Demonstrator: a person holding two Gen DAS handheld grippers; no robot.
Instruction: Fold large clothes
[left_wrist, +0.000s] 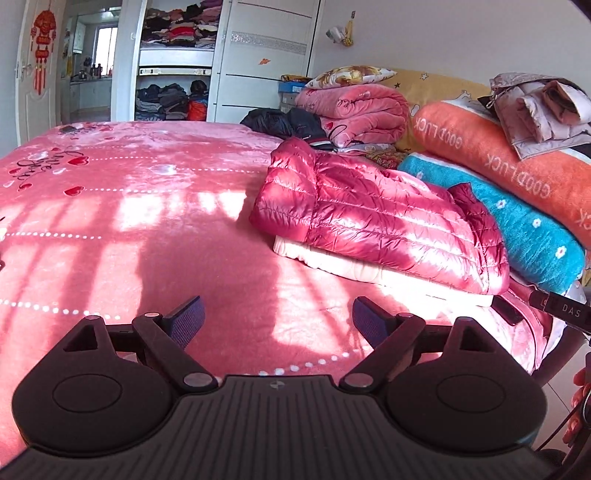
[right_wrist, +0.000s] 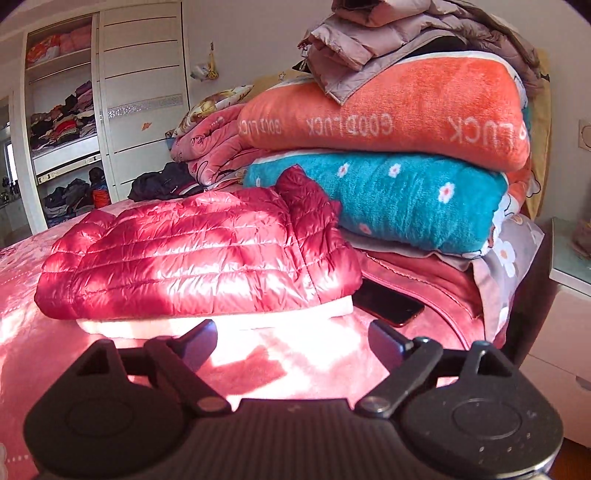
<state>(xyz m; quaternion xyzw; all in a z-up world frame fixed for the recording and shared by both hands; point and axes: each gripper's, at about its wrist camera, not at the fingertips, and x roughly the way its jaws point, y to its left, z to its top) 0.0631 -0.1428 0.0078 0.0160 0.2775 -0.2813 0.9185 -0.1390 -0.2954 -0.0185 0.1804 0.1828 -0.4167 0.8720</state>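
Note:
A shiny red quilted down jacket (left_wrist: 373, 218) lies folded on the pink bed, on top of a folded cream garment (left_wrist: 354, 267). It also shows in the right wrist view (right_wrist: 199, 258), with the cream garment (right_wrist: 221, 319) under it. My left gripper (left_wrist: 277, 317) is open and empty, above the bedspread, short of the jacket. My right gripper (right_wrist: 291, 341) is open and empty, just in front of the cream garment's edge. A pale pink-grey jacket (right_wrist: 369, 40) lies crumpled on top of the blanket stack.
Stacked orange (right_wrist: 388, 118) and teal (right_wrist: 388, 195) blankets stand behind the jacket. A dark phone (right_wrist: 388, 302) lies on the bed beside it. Folded pink quilts (left_wrist: 354, 110) and black clothes (left_wrist: 284, 122) sit further back. The pink bedspread (left_wrist: 129, 221) spreads left. An open wardrobe (left_wrist: 177, 62) stands behind.

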